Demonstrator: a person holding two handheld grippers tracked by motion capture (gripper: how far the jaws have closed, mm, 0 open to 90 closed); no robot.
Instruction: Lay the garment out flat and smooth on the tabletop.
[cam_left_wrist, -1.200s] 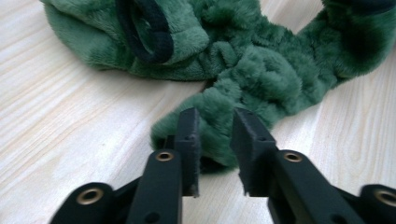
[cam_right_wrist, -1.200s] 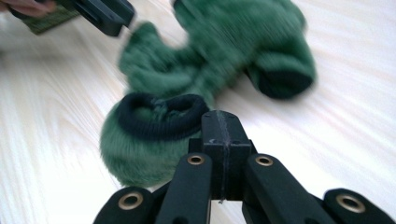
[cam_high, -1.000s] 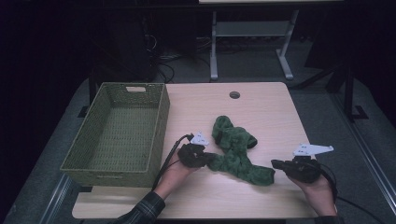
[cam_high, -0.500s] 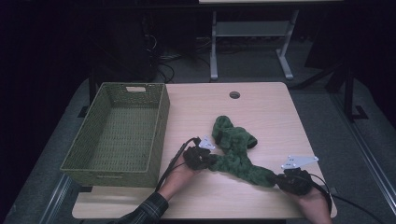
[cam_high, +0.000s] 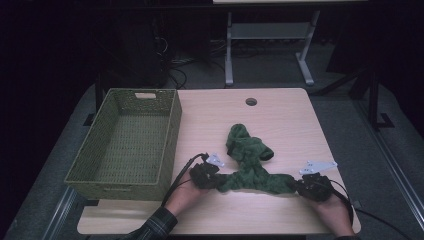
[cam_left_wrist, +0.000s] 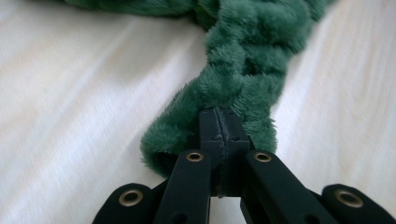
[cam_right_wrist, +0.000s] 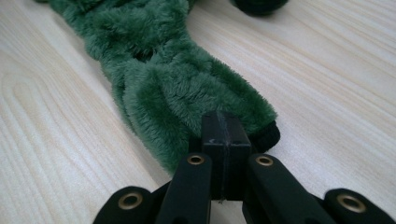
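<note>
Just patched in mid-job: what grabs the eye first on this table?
A fuzzy dark green fabric piece lies stretched along the near side of the pale wooden table, the left gripper and right gripper each shut on an end. An empty green woven basket sits at the left.

The left gripper (cam_high: 204, 175) is held low in the person's left hand (cam_high: 182, 196), whose forearm enters from the bottom edge in a plaid sleeve (cam_high: 152, 227). Its fingers (cam_left_wrist: 219, 128) are pressed together, with green plush fabric (cam_left_wrist: 243, 79) pinched between the tips. The right gripper (cam_high: 312, 186) is held in the right hand (cam_high: 332, 215), at the same level and well apart from the left. Its fingers (cam_right_wrist: 225, 135) are likewise closed flat against each other, with the fabric's other end clamped between them. A grey plate (cam_high: 316, 166) is carried on top of the right gripper.
</note>
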